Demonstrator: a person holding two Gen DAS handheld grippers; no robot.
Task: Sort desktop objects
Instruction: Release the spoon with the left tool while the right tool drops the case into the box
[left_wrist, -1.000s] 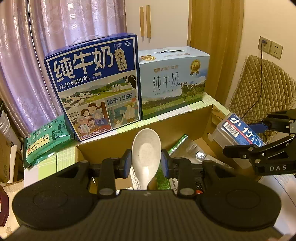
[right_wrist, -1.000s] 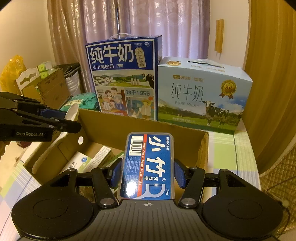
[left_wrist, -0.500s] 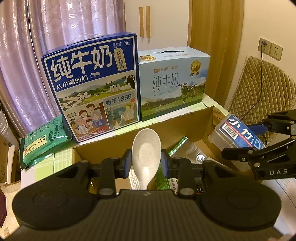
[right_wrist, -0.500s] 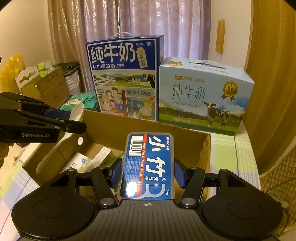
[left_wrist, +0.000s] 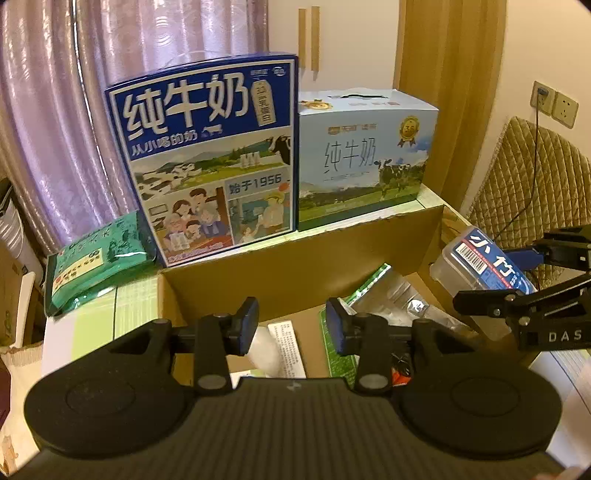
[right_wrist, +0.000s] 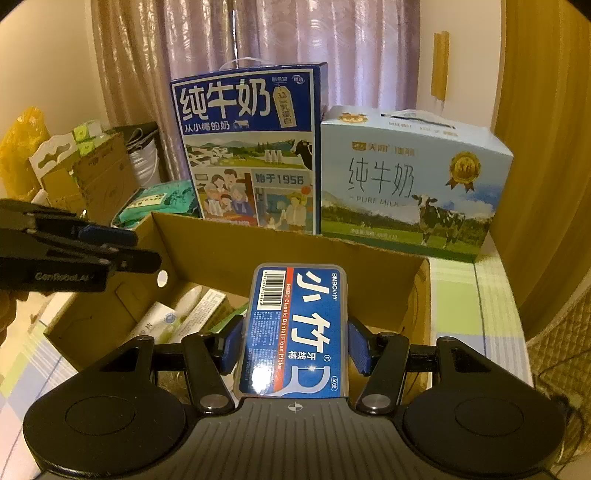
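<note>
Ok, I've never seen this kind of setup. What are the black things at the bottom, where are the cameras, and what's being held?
Each black shape is a hand-held two-finger tool carried by a person; a camera on each looks along its fingers. The left-wrist view shows the left tool open and holding nothing. The right-wrist view shows the right tool clamped on a blue floss pick box. Both are held above an open cardboard box with small packets inside. Behind it stand two milk cartons, dark blue and pale blue, with a green packet beside them.
</note>
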